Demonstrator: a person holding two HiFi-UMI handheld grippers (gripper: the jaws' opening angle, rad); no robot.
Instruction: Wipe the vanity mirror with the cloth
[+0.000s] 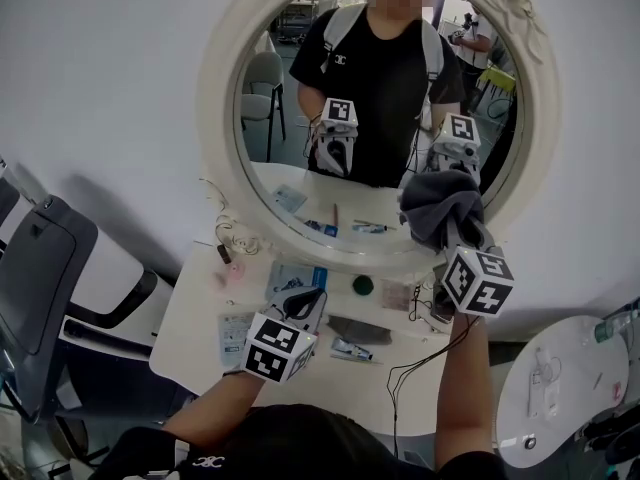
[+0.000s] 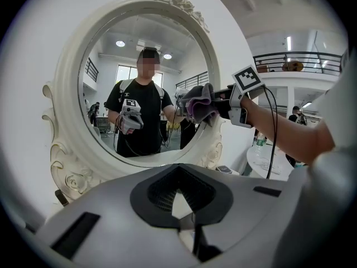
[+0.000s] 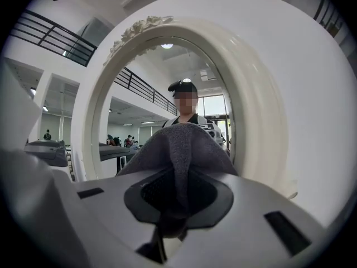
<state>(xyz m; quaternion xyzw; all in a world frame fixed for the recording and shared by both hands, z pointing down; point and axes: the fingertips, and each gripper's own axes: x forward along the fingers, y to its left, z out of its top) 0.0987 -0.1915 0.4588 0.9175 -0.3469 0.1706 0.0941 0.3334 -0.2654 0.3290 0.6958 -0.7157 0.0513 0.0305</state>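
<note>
Grey chair (image 1: pixel 40 278), wht desk (image 1: pixel 195 318), rnd table (image 1: pixel 565 363)

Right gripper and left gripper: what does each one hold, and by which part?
The right gripper is shut on the grey cloth, pinching a bunched fold; the rest bulges ahead of the jaws. The left gripper holds nothing, jaws together.

Our right gripper (image 1: pixel 452 226), cloth (image 1: pixel 438 206) bunched in its jaws, sits at the mirror (image 1: pixel 300 138) glass's lower right, hemmed by the raised frame (image 1: pixel 535 138); leftward the glass lies open. Below, small clutter (image 1: pixel 352 350) crowds the table (image 1: pixel 190 333) around our left gripper (image 1: pixel 303 306).
</note>
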